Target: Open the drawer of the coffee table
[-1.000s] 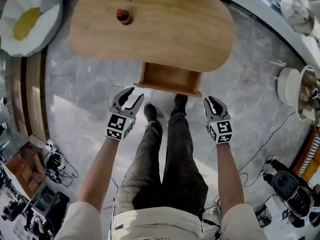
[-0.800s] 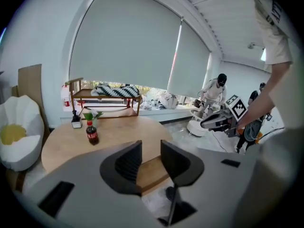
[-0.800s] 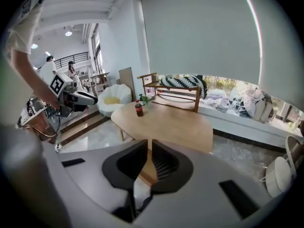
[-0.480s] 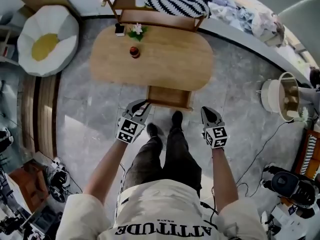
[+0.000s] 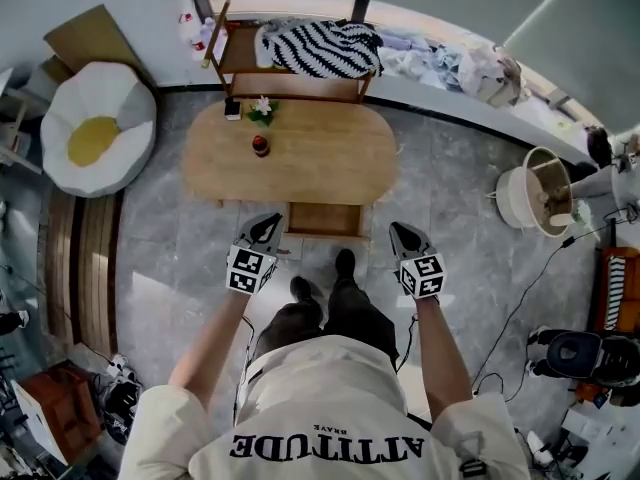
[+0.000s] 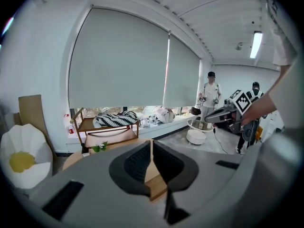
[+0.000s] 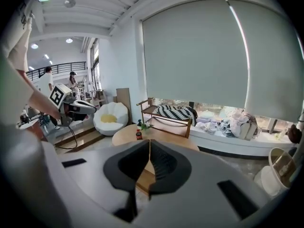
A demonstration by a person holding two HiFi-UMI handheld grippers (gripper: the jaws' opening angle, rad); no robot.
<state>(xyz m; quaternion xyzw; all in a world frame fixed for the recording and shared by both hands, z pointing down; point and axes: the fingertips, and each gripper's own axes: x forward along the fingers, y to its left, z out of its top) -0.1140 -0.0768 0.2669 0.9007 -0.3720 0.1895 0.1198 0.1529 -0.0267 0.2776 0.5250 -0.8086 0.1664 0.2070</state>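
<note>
The oval wooden coffee table (image 5: 300, 163) stands ahead of me, and its drawer (image 5: 322, 218) is pulled out toward my feet. My left gripper (image 5: 266, 228) hangs in the air in front of the drawer's left corner. Its jaws have just been closing and are now shut, with nothing between them. My right gripper (image 5: 397, 233) hovers off the drawer's right corner, also shut and empty. In the left gripper view the left gripper (image 6: 151, 144) shows pads pressed together. The right gripper (image 7: 150, 144) looks the same in its own view, with the table (image 7: 161, 136) beyond.
A small dark bottle (image 5: 260, 146) and a flower pot (image 5: 262, 108) stand on the table. Behind it is a wooden rack with a striped cloth (image 5: 315, 48). A white and yellow cushion seat (image 5: 95, 128) sits left, a white round basket (image 5: 535, 193) right. My shoes (image 5: 320, 276) are near the drawer.
Both grippers have risen and the table now looks smaller and farther below. The left jaws went from open to shut. The right jaws closed their small gap.
</note>
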